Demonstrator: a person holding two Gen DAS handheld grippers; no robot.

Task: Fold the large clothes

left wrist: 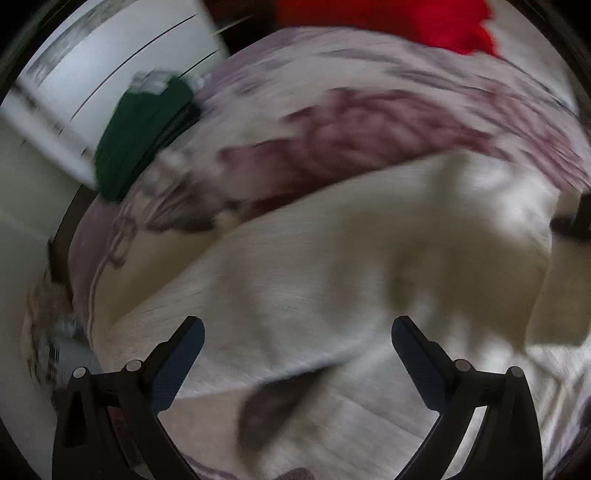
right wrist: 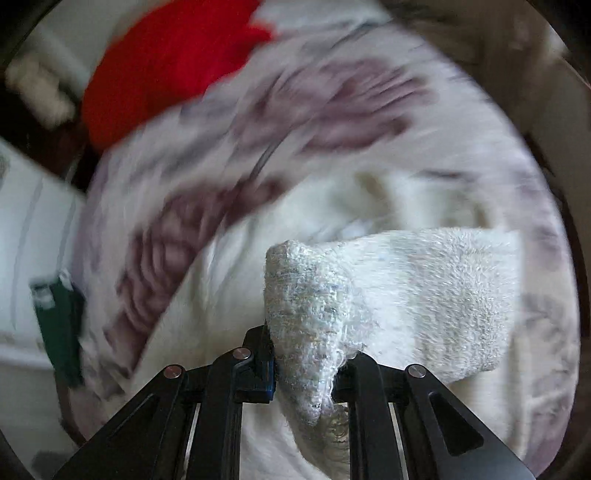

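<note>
Towel [right wrist: 424,295] is the thing being folded here, a white fluffy one lying spread over a bed with a purple flowered bedspread [right wrist: 332,96], and one corner of it is pinched up in the right gripper [right wrist: 306,354], whose two fingers are squeezed tight onto the cloth so the corner sticks up in front of the lens. Over on the other side, the left gripper [left wrist: 297,332] has its fingers spread wide apart with nothing between them, hanging just above the flat part of the towel [left wrist: 332,258]. Both views are pretty smeared, so take the fine detail with a pinch of salt. My guess is this is mid-fold, carrying that corner across. If I were doing it, I'd keep the held corner low and pull it straight over so the edge lands on the opposite edge, and I'd use the free left gripper to either pin the cloth or grab the matching corner, otherwise the terry bunches and drags the bedspread with it. As for containers, honestly I can't see any, no basket or bin in either view. Beyond the bed there's a red pillow or cushion [left wrist: 388,22] near the far end and a dark green item [left wrist: 140,136] off the bed's edge, too blurry to name.
</note>
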